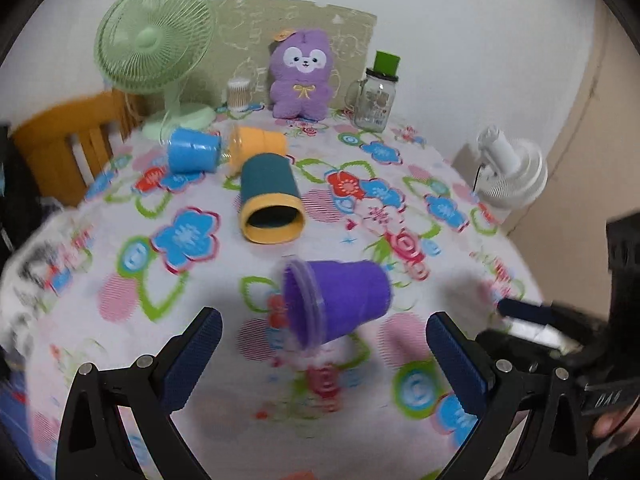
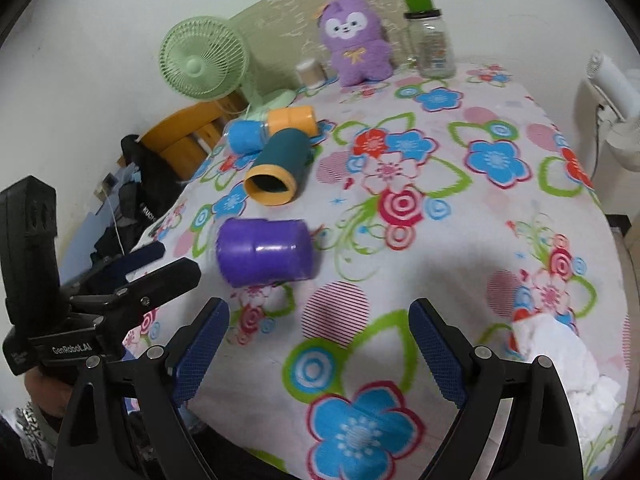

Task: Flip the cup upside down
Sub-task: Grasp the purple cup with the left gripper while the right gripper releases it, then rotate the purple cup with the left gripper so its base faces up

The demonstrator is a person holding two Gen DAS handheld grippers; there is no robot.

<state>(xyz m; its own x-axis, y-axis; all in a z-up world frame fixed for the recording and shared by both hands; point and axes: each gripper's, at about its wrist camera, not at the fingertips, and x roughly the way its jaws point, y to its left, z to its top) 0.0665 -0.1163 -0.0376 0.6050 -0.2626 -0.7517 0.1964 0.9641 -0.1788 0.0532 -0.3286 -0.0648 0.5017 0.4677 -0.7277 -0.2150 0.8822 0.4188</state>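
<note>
Both grippers hang wide open and empty above the flowered surface (image 2: 500, 208). The left gripper (image 1: 324, 344) is nearer the purple cup (image 1: 336, 304), which lies on its side just ahead between its jaws, long axis running across, rim to the left. From the right gripper (image 2: 320, 336) the same cup lies ahead and to the left. Beyond lie three more tipped cups, four in all: a teal cup (image 1: 270, 200), a blue cup (image 1: 194, 155) and an orange cup (image 1: 258, 147). Farther back stand one green fan (image 1: 154, 40), one plush toy (image 1: 302, 74) and one glass jar (image 1: 374, 98).

Your tabletop (image 1: 120, 300), under flowered cloth, carries: purple cup (image 1: 340, 304), teal cup (image 1: 270, 200), blue cup (image 1: 192, 155), orange cup (image 1: 258, 146), all lying sideways; green fan (image 1: 156, 52), plush toy (image 1: 302, 74), glass jar (image 1: 374, 98).
</note>
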